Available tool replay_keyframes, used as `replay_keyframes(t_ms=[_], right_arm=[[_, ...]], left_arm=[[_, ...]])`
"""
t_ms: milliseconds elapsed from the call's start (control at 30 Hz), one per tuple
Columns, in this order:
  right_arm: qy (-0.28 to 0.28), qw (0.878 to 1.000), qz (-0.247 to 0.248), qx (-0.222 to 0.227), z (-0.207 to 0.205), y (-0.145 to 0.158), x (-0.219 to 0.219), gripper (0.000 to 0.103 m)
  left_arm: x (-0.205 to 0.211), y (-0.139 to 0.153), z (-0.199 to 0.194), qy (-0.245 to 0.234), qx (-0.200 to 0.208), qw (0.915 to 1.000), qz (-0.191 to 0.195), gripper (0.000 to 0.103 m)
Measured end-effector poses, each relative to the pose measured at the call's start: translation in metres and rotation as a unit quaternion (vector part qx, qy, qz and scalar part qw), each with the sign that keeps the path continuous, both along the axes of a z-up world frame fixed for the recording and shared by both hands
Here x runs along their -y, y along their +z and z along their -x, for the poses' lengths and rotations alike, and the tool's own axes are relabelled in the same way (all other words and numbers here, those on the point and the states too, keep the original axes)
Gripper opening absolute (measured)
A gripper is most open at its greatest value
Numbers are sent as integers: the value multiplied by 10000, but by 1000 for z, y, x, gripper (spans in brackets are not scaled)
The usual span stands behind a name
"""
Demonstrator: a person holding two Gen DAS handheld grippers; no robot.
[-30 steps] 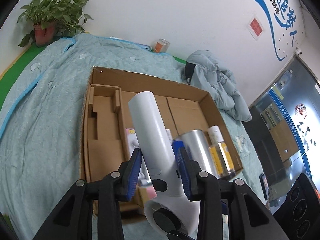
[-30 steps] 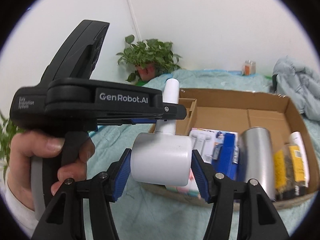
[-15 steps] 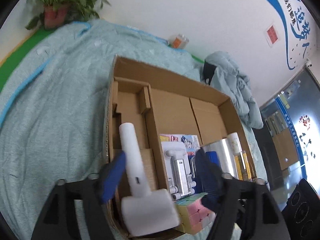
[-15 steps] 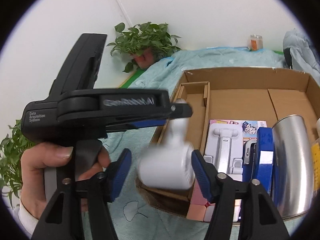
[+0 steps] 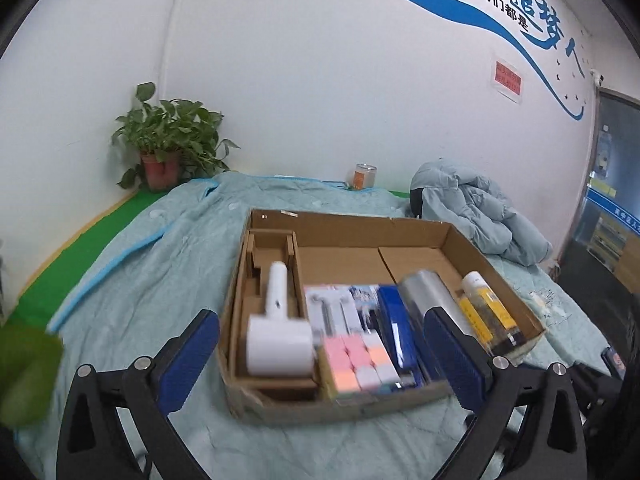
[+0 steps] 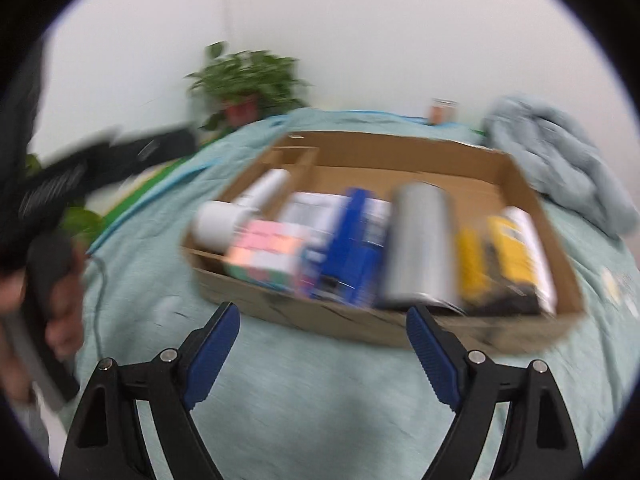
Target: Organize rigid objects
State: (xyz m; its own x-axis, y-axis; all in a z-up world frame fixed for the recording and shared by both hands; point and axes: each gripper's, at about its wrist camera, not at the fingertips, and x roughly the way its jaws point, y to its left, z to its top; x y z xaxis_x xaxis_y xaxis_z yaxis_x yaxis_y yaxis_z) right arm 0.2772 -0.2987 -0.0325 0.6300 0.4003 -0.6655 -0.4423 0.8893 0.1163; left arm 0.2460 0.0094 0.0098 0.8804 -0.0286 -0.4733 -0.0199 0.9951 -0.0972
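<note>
A white hammer-shaped device [image 5: 280, 340] lies in the left compartment of the cardboard box [image 5: 352, 220], head toward me, free of both grippers. To its right lie a pastel cube [image 5: 360, 360], a blue box [image 5: 400, 328], a silver tumbler [image 5: 428, 292] and a yellow bottle [image 5: 486, 312]. My left gripper [image 5: 322, 318] hangs in front of the box, jaws opening wide, nothing between them. My right gripper [image 6: 322, 312] is also short of the box [image 6: 400, 144], jaws opening and empty. The right wrist view is blurred; the white device [image 6: 232, 212] shows at the box's left.
The box sits on a teal quilt [image 5: 160, 272]. A potted plant [image 5: 168, 148] and a small jar [image 5: 364, 176] stand by the back wall, and a bundled grey-blue jacket [image 5: 480, 208] lies at the back right. A hand [image 6: 60, 300] holds the left gripper at the left.
Both grippers were shut on the white device, held above the box. It now lies in the left compartment. Both grippers have opened and drawn back from the box.
</note>
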Motion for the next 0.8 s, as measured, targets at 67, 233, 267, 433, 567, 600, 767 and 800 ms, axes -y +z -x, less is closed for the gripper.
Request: replay_keyframes(t_ms=[67, 233, 267, 433, 567, 600, 767, 800], right_arm=[[-246, 9997, 25, 23, 1, -4, 17, 86], [-537, 9984, 32, -146, 3, -12, 47, 86], [-537, 9985, 36, -109, 3, -12, 48, 86], [-552, 9985, 17, 21, 9, -9, 55, 86], [-571, 9983, 46, 71, 11, -8, 59, 86], [-568, 9983, 42, 87, 13, -7, 60, 86], [-652, 9973, 212, 259, 17, -5, 62, 86], [-655, 9973, 216, 251, 17, -5, 62, 86]], left_arm=[[20, -14, 16, 101, 1, 9999, -80, 103], [65, -38, 31, -47, -248, 9996, -151, 103], [70, -41, 32, -48, -288, 9995, -152, 103], [83, -42, 44, 77, -319, 9994, -59, 103], [89, -39, 42, 101, -383, 9989, -270, 103], [87, -38, 39, 110, -414, 9987, -286, 103], [87, -35, 40, 113, -431, 9986, -282, 103], [87, -36, 40, 116, -449, 9985, -306, 103]])
